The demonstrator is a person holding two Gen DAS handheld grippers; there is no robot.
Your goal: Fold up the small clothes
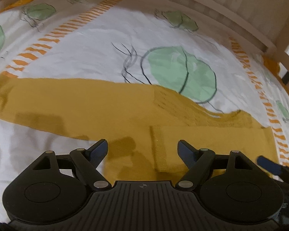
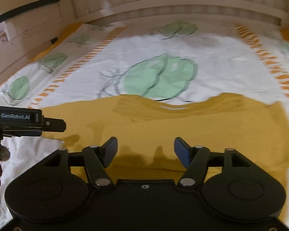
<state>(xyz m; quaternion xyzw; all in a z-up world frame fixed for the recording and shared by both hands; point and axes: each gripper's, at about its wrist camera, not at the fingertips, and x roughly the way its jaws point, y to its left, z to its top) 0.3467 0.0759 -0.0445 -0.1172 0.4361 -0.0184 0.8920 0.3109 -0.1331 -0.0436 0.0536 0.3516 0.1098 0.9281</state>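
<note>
Looking through the left wrist view first:
Left claw (image 1: 142, 150): jaws spread wide, nothing between them, hanging just above the cloth
Garment (image 1: 71, 104): mustard-yellow knit top, spread flat across the bed, one long sleeve running off to the left
Folded bit: a flap of the same yellow fabric doubled over on the right, edge sitting right ahead of the claw tips
Neckline: ribbed collar dip visible toward the upper right of the yellow fabric
Bedsheet (image 1: 98, 53): white, big green leaf prints, orange dashed stripes, a bit wrinkly
Bed frame (image 1: 231, 19): pale wood rail curving along the far side
Right claw (image 1: 269, 164): only a blue pad and some black body poking in at the right edge, over the yellow fabric; spread can't be judged from this angle

Switching to the right wrist view:
Right claw (image 2: 145, 152): jaws apart, blue pads clear of the cloth, nothing pinched, shadows of the tips falling on the top just below
Garment (image 2: 202, 127): fills the middle of the frame, neckline wave along its far edge, near the big green leaf
Left claw (image 2: 54, 125): black body with white lettering coming in from the left edge, tip over the boundary of yellow fabric and white sheet
Bedsheet (image 2: 221, 61): same leaf and stripe print, kinda blurry
Bed frame (image 2: 183, 5): pale slatted headboard behind
</note>
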